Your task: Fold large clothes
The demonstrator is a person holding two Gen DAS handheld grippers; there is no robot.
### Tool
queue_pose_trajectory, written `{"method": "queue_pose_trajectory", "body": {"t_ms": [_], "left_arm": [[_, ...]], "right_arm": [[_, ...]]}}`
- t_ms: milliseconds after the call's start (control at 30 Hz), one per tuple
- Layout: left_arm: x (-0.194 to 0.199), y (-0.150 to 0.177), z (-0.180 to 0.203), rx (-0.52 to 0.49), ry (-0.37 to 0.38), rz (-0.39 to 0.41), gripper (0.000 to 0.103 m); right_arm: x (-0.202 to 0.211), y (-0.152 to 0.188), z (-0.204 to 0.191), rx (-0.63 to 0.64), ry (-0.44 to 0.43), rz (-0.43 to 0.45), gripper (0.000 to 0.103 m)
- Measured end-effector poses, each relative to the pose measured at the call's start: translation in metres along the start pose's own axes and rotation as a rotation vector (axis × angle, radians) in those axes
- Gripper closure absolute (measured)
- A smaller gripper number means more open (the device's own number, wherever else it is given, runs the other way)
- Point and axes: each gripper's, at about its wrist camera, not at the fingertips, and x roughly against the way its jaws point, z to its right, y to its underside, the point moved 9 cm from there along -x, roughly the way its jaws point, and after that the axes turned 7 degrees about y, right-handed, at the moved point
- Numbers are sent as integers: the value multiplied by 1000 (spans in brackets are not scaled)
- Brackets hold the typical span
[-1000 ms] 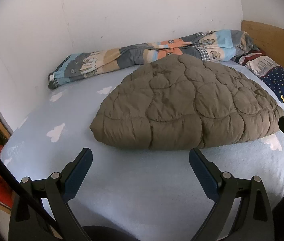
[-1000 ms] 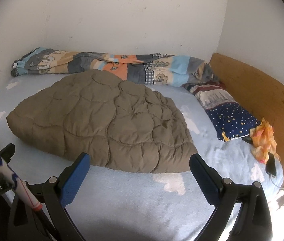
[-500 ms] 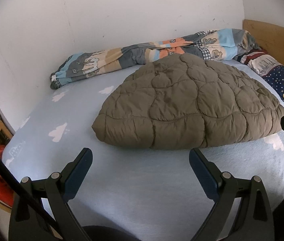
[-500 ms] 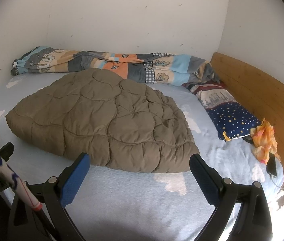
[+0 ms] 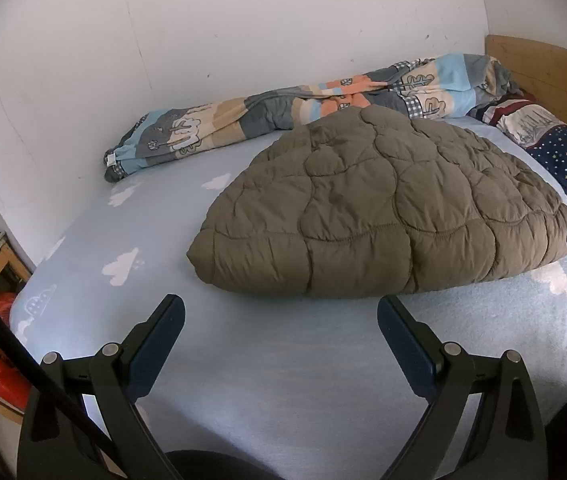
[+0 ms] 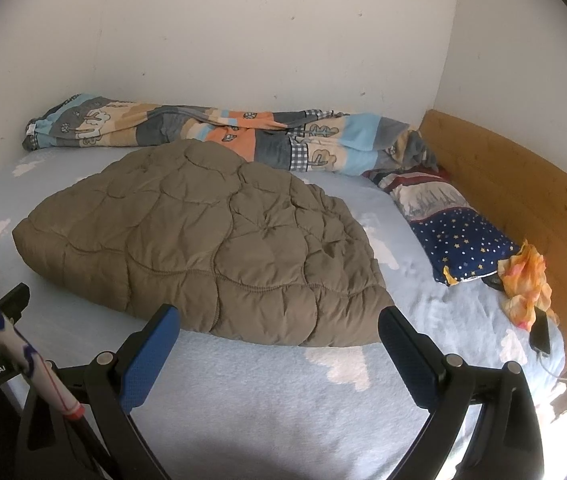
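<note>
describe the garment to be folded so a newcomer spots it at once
Start at the bed with the pale blue cloud-print sheet. In its middle lies the quilted jacket, a puffy olive-brown mound. Unlike the striped patchwork blanket along the wall and the starry pillow by the headboard, it is plain, one colour, with curved stitching.

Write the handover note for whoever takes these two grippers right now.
Left gripper: open, empty, hovering over the bare sheet short of the jacket.
Right gripper: open, empty, at the jacket's near edge, not touching as far as I can tell.
Jacket: olive quilted, lying mid-bed as a compact, seemingly folded bundle.
Duvet: bunched along the wall, unfolded.
Done: the jacket looks folded.
Left: check the jacket's edges; probably fold the duvet next.
</note>
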Motion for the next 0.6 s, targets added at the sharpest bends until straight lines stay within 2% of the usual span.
{"method": "queue_pose_trajectory", "body": {"t_ms": [600], "left_arm": [[0, -1, -1, -1, -2, 5, 6]], "right_arm": [[4, -1, 1, 0, 5, 5, 2]]}}
